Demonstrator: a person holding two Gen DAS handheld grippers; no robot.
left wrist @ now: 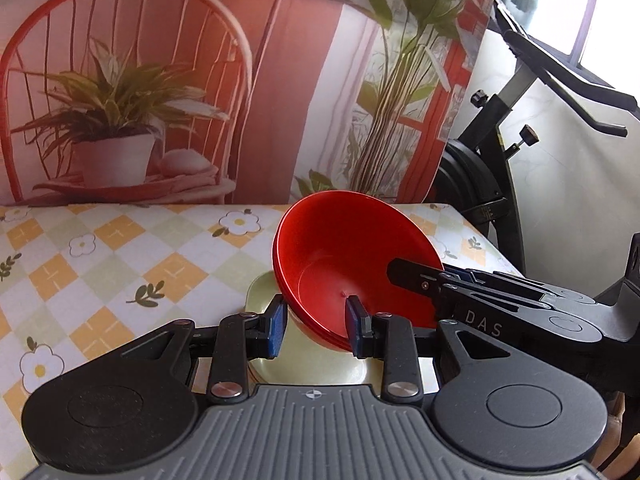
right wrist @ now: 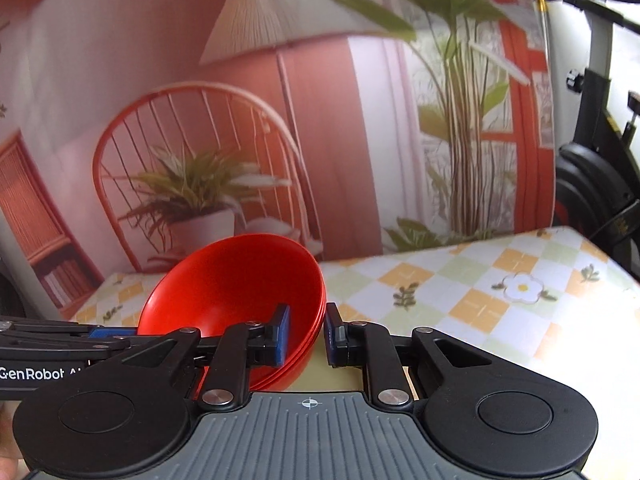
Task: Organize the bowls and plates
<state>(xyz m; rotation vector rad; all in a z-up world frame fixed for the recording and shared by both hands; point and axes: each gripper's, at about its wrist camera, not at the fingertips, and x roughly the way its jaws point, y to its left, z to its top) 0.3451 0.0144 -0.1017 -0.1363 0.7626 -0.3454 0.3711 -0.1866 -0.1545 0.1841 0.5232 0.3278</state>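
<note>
While a big printed backdrop [left wrist: 200, 80] with a red chair, a lamp and green plants hangs behind it, the table [left wrist: 100, 272] wears a cloth with yellow and green squares and little white flowers. An exercise bike [left wrist: 500, 152] stands past the table's right edge.

Near the right end of the table, close to the front edge, lies a pale cream plate [left wrist: 320, 364]. Over it sits a stack of red bowls [left wrist: 352, 256]. The edges show about three bowls, one inside the other. The stack is tipped up on its side, so the open part faces the front of the table. Its low edge is over the plate; I cannot tell if it touches the plate.

The left gripper [left wrist: 316, 320] has its two blue pads on either side of the low rim of the stack. One pad is outside the bowls and one is inside. The pads look a bit apart from the wall of the bowls, so I cannot tell if they squeeze it.

The right gripper [right wrist: 306, 332] comes in from the right side of the stack. One blue pad is inside the bowls and one is outside, with the rim pinched between them, so it is holding the bowls.
</note>
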